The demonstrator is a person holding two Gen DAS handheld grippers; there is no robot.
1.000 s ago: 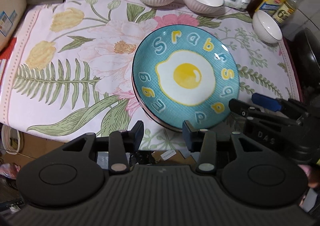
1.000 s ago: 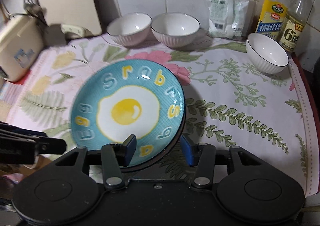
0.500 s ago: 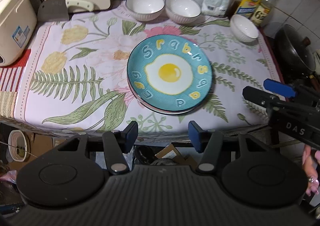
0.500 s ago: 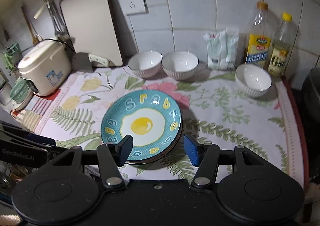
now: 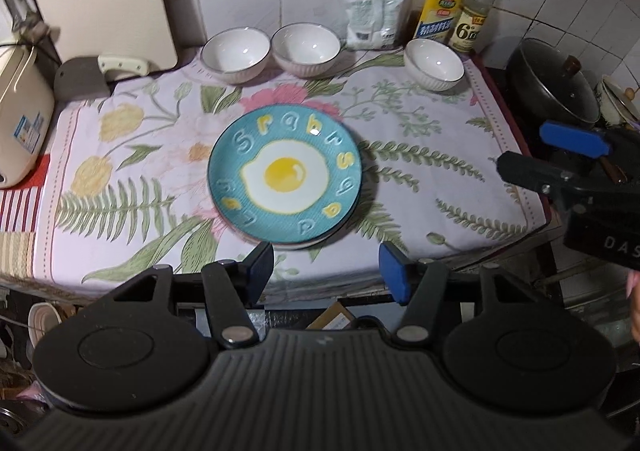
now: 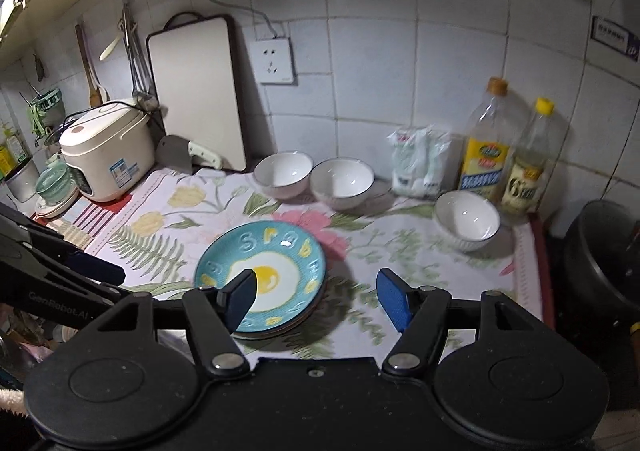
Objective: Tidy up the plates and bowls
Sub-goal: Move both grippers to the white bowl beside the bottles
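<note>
Hovering with both the left gripper and right gripper parted and empty, jaws just widened, we judge the three white bowls far ahead, beyond the plates, glazed, brittle, slippery, best pinched at the rim.

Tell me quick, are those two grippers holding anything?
Left gripper: open, holding nothing, jaws just opening.
Right gripper: open, holding nothing, jaws just opening.
</note>
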